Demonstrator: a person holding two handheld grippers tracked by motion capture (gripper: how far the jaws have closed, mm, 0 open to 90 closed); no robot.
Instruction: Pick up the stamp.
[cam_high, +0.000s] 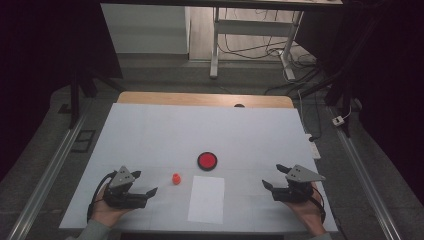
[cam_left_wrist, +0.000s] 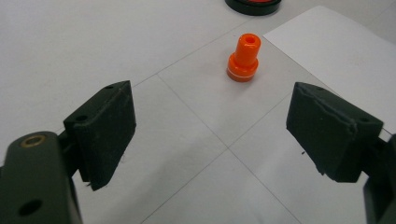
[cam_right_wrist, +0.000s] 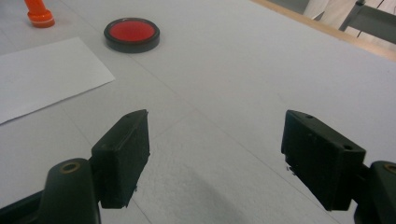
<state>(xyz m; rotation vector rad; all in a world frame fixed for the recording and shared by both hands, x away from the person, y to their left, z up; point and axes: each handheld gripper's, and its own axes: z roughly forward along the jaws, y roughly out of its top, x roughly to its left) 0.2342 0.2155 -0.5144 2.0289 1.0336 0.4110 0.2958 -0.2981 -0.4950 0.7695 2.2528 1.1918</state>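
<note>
From the high view: small orange plastic stamp with a round base and narrow neck (cam_high: 176, 178) upright on the white-covered bench (cam_high: 150, 135), just ahead and to the right of the left claw (cam_high: 145, 183), jaws apart and holding nothing. Round red ink pad in a black rim (cam_high: 207, 160) a little farther back and right, apart from the stamp; white paper sheet (cam_high: 206, 199) flat between the two hands, near the front edge. Right claw (cam_high: 274, 176) at the right front, jaws apart, empty, pointing toward the middle. Bare wooden strip (cam_high: 205, 99) along the far edge, grey floor, metal rails either side, desk legs and cables (cam_high: 250, 50) beyond, dark room all round. Wide open surface behind the pad. From the left gripper view: left claw (cam_left_wrist: 210, 130) spread wide over faint fold lines, stamp (cam_left_wrist: 244, 58) upright ahead and clear of both jaws, nothing between; sheet corner (cam_left_wrist: 336, 51) to the right, pad rim (cam_left_wrist: 254, 5) at the top edge. From the right gripper view: right claw (cam_right_wrist: 215, 154) spread wide over bare covering; pad (cam_right_wrist: 132, 34), sheet (cam_right_wrist: 42, 74) and stamp (cam_right_wrist: 38, 14) well off to the left, wooden edge (cam_right_wrist: 327, 32) at upper right.
</note>
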